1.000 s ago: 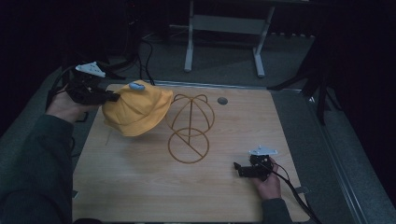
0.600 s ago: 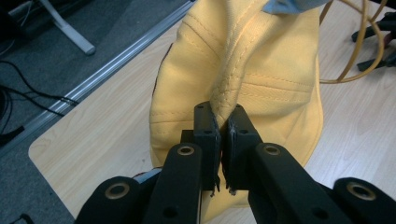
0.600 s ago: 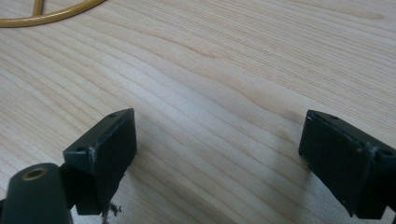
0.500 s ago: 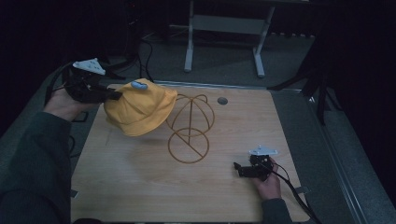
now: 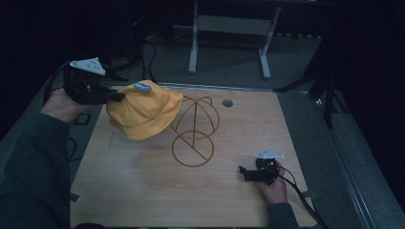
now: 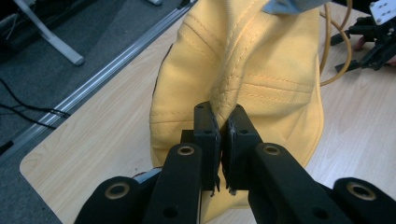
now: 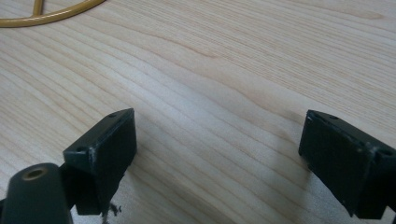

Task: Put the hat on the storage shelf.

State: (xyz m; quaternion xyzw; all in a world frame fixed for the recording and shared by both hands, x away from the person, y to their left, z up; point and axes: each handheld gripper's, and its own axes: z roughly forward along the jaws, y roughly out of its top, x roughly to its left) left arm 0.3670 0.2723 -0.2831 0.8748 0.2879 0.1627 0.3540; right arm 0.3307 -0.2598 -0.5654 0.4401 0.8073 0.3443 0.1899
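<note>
A yellow bucket hat [image 5: 143, 112] hangs in the air at the table's left, its right edge against the gold wire hat stand [image 5: 195, 131]. My left gripper [image 5: 117, 95] is shut on the hat's brim. In the left gripper view the jaws pinch a fold of the hat [image 6: 243, 70] at the left gripper [image 6: 225, 128]. A light blue tag [image 5: 142, 87] sits on top of the hat. My right gripper [image 5: 242, 171] rests low on the table at the front right, open, with nothing in the right gripper [image 7: 217, 154] but bare wood.
The wooden table [image 5: 143, 191] has a small round grommet [image 5: 228, 102] near its back edge. A metal frame [image 5: 229, 33] stands on the floor beyond it. Cables [image 5: 148, 52] run on the floor at the back left.
My left gripper has carried the hat a little to the right, closer over the wire stand. The right gripper has stayed still.
</note>
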